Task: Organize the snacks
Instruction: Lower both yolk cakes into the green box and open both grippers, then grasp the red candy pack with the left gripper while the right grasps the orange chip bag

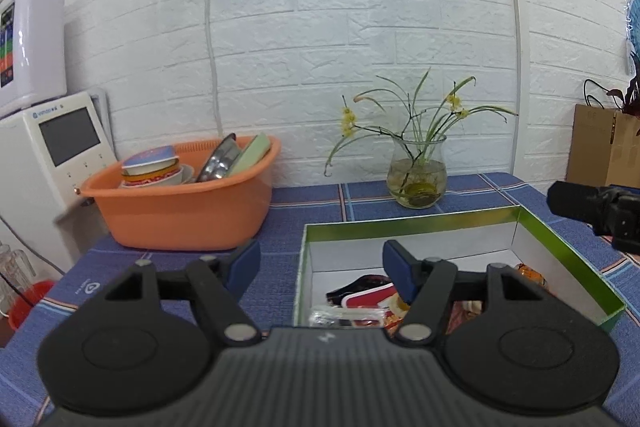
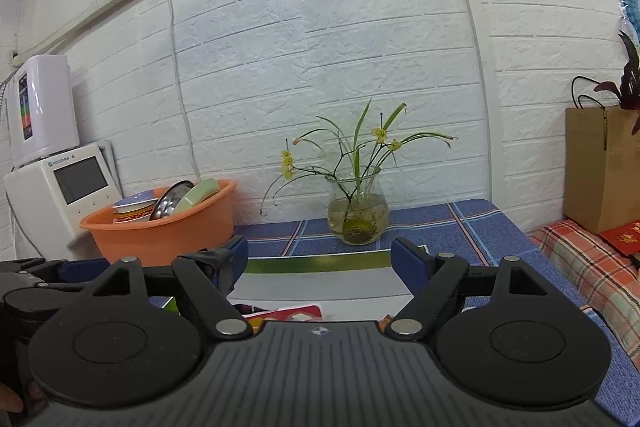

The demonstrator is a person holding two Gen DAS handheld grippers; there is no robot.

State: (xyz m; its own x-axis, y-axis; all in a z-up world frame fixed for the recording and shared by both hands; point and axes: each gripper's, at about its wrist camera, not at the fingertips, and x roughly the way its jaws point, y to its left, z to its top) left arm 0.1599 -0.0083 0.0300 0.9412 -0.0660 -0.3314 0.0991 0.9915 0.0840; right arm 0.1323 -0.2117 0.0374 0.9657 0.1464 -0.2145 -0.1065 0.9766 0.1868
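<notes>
A shallow box (image 1: 412, 223) with a green rim and white inside sits on the blue plaid tablecloth (image 1: 312, 203). Several snack packets (image 1: 360, 297) lie in its near end, and an orange one (image 1: 530, 273) rests by its right wall. My left gripper (image 1: 322, 271) hovers over the box's left wall, jaws apart, with nothing between the blue pads. My right gripper (image 2: 322, 259) is open over the same box (image 2: 320, 265) and also holds nothing. A red-and-white packet (image 2: 288, 311) shows below it. Each gripper appears at the edge of the other's view.
An orange basin (image 1: 180, 211) of bowls and plates stands at the back left, beside a white appliance (image 1: 52, 147). A glass vase (image 1: 418, 179) with green stems stands just behind the box. A brown paper bag (image 1: 604, 155) stands to the right.
</notes>
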